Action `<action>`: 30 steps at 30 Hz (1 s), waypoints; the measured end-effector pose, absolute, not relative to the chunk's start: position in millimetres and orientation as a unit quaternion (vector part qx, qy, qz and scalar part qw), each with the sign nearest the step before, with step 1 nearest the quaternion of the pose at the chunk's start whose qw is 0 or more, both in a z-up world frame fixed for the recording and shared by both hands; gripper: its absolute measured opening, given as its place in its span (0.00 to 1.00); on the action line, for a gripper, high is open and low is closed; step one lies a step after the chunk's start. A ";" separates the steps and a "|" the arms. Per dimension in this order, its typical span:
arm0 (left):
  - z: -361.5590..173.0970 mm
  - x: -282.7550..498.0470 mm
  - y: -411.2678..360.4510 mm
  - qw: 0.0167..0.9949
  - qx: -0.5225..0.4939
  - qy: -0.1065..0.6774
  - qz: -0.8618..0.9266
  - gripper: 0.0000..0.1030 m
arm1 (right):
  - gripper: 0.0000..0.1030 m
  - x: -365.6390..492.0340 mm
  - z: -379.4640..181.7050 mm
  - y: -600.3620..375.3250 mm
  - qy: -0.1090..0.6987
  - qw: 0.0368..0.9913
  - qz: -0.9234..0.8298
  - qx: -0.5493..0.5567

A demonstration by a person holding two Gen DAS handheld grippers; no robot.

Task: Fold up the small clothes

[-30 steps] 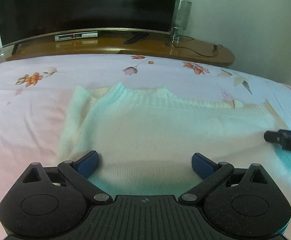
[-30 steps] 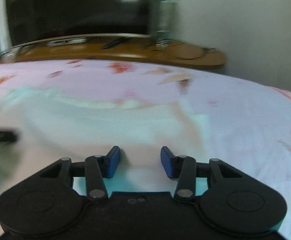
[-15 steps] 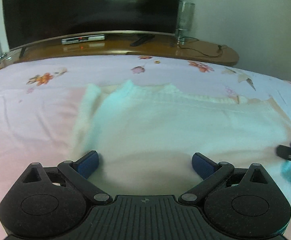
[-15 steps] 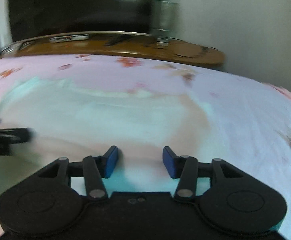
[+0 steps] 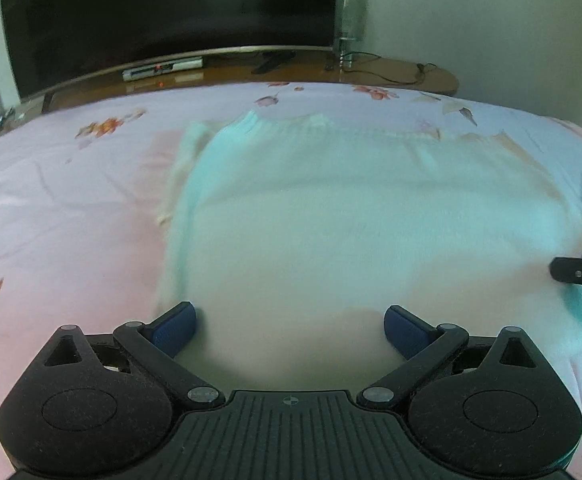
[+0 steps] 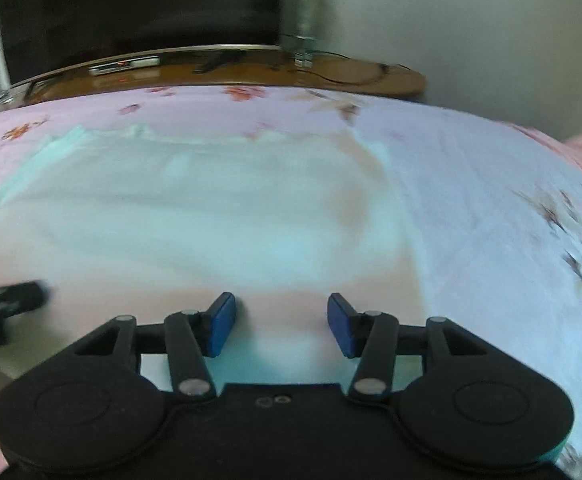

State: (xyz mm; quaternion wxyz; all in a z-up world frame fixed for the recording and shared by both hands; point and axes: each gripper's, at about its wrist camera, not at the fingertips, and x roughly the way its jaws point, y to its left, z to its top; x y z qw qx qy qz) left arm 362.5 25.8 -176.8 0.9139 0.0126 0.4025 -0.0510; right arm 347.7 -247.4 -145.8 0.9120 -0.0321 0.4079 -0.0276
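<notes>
A white knit sweater [image 5: 331,216] lies spread flat on the bed [image 5: 63,200], its ribbed edge toward the far side where a TV [image 5: 163,12] stands on a wooden stand [image 5: 391,74]. The left gripper [image 5: 289,326] hangs low over the near part of the sweater with its jaws spread wide and nothing between them. The right gripper [image 6: 281,322] is also low over the fabric near the sweater's right side, its jaws parted less widely and likewise empty.

The main risk, as I judge it, is a poor pinch. The knit is soft and lies tight against the sheet, so a gripper closing here may catch the sheet along with the sweater, or take only the top layer and leave the back one behind, giving a crooked fold. The two grippers are at uneven spots, so lifting unevenly could skew the edge. The right view is blurred, so how close that gripper is to the cloth I cannot tell.
</notes>
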 end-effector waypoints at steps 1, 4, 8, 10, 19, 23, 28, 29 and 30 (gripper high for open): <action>-173.7 359.3 26.6 0.914 0.003 0.403 -0.051 0.97 | 0.48 342.1 -142.2 -248.1 0.411 0.911 -0.032 -0.024; -176.0 352.7 24.5 0.910 0.005 0.411 -0.052 0.97 | 0.49 325.2 -134.2 -237.2 0.401 0.916 -0.001 0.000; -181.0 336.4 29.9 0.916 0.019 0.397 -0.056 0.97 | 0.52 309.6 -155.7 -238.3 0.403 0.914 -0.010 -0.035; -179.8 334.8 33.1 0.916 0.019 0.398 -0.057 0.97 | 0.53 306.1 -153.2 -250.6 0.406 0.913 -0.018 -0.024; -150.2 354.3 41.6 0.926 -0.039 0.374 -0.043 0.97 | 0.54 297.5 -126.9 -275.5 0.390 0.919 -0.021 0.053; -150.8 390.7 36.4 0.928 -0.048 0.369 -0.029 0.97 | 0.54 330.6 -123.5 -282.1 0.387 0.920 -0.029 0.051; -160.6 425.3 21.6 0.931 -0.038 0.362 -0.028 0.97 | 0.55 368.6 -121.7 -279.0 0.379 0.924 -0.015 0.045; -163.8 430.3 19.5 0.931 -0.034 0.362 -0.027 0.97 | 0.55 373.3 -123.0 -275.7 0.379 0.924 -0.010 0.042; -166.8 432.2 17.6 0.931 -0.029 0.363 -0.020 0.97 | 0.55 378.4 -125.1 -271.3 0.380 0.924 -0.004 0.037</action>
